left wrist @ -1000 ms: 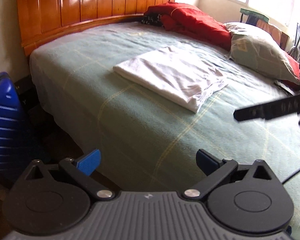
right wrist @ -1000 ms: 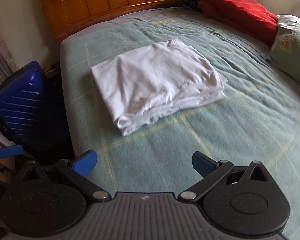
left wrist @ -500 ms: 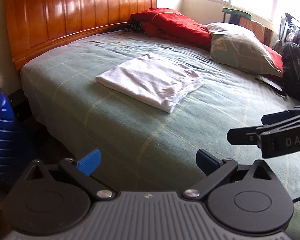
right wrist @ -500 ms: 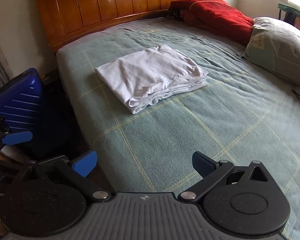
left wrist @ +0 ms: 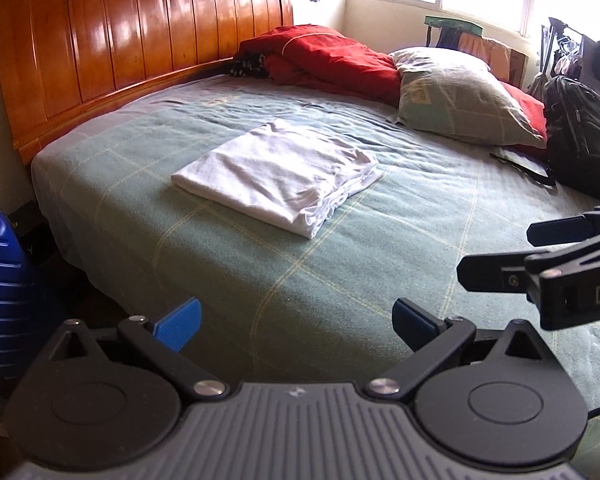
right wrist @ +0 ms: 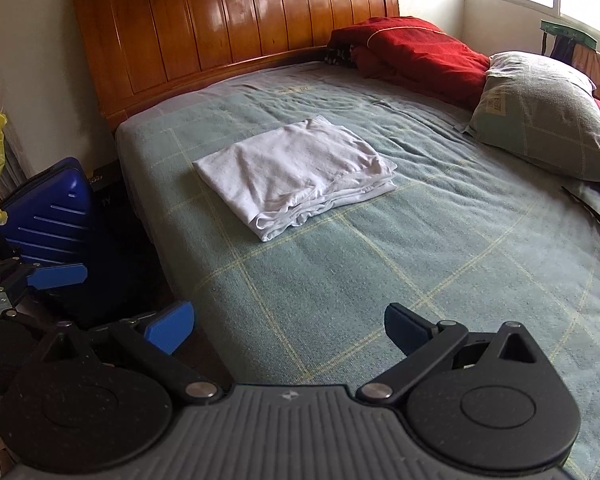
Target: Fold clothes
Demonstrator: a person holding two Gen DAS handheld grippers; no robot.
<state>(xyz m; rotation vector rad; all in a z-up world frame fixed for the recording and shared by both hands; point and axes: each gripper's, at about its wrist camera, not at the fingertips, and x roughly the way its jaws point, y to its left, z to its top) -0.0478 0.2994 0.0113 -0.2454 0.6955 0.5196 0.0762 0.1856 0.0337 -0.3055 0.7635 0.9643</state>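
On the green bed (right wrist: 440, 248) the white garment (right wrist: 296, 172) lies folded and well apart from both grippers — left gripper (left wrist: 296, 320) and right gripper (right wrist: 288, 322) with jaws released and empty — so withdraw without brushing it.

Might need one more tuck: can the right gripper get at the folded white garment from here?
Probably yes: right gripper is open, nothing lies on the blanket between it and the white garment.

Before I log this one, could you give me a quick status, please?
Left gripper and right gripper open, empty. White garment folded on green blanket. Nothing in the way.
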